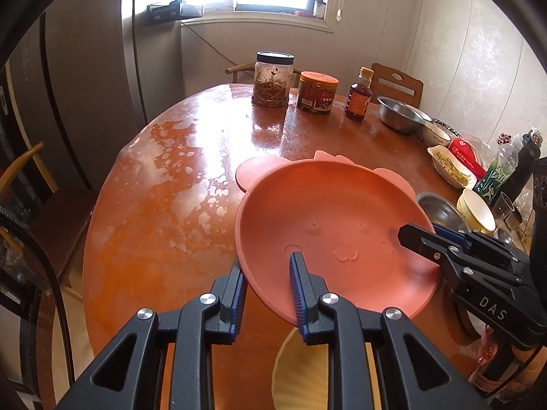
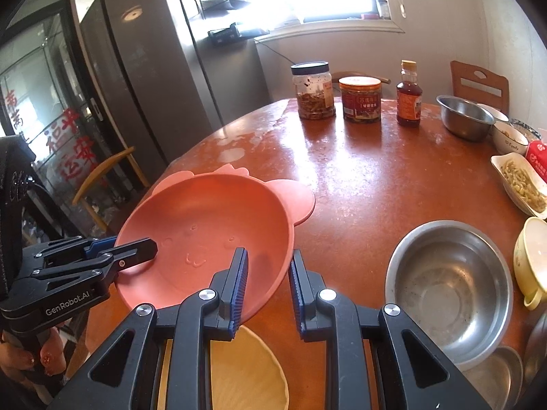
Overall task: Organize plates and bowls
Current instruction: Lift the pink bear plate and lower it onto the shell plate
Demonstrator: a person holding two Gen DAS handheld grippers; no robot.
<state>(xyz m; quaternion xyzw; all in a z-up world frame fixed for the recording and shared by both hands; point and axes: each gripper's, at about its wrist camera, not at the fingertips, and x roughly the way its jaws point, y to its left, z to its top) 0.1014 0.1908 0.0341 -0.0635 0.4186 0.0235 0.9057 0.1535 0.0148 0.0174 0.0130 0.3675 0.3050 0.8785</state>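
A pink bear-face plate with ear-shaped tabs hangs tilted above the round wooden table. My left gripper is shut on its near rim, and its fingers show at the left of the right wrist view. The right gripper is shut on the rim at the plate's other side, its fingers reaching in from the right of the left wrist view. A pale yellow plate lies on the table under the pink one.
To the right stand a steel bowl, a yellow cup-bowl and a white dish of food. At the far edge are two jars, a sauce bottle and another steel bowl. Chairs and a fridge surround the table.
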